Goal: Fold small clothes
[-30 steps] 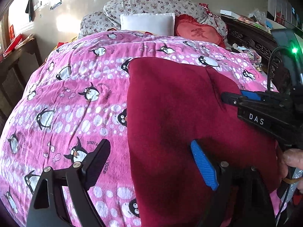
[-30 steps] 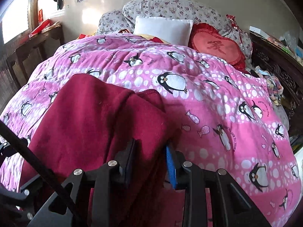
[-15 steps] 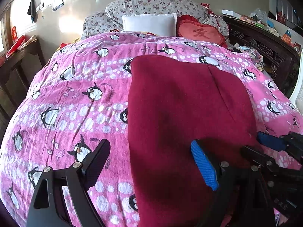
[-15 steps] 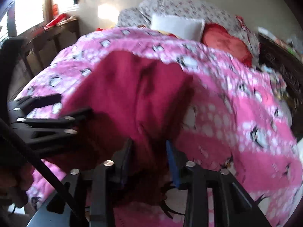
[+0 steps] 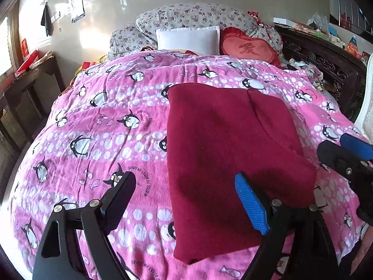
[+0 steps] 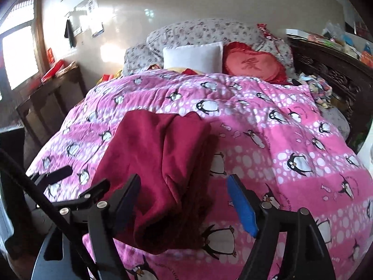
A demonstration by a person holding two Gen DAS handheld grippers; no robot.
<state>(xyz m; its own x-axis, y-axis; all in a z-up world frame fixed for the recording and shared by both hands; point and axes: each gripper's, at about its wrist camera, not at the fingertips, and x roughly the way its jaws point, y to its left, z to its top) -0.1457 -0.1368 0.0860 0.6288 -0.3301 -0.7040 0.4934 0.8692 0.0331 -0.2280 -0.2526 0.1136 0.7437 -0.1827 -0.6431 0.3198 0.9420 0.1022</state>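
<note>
Our right claw [image 6: 184, 201] had let go; both claws [image 5: 186, 200] gaped above one maroon garment [image 5: 228, 154], two pillows [image 5: 188, 38] beyond.

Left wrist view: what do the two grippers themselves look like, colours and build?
The left gripper has black angular fingers with silver rivets; one pad is black, the other textured blue. The right gripper, at the frame's right edge, matches: black body, silver screws, blue pad. In the right wrist view, a black cable crosses the lower left corner.
</note>
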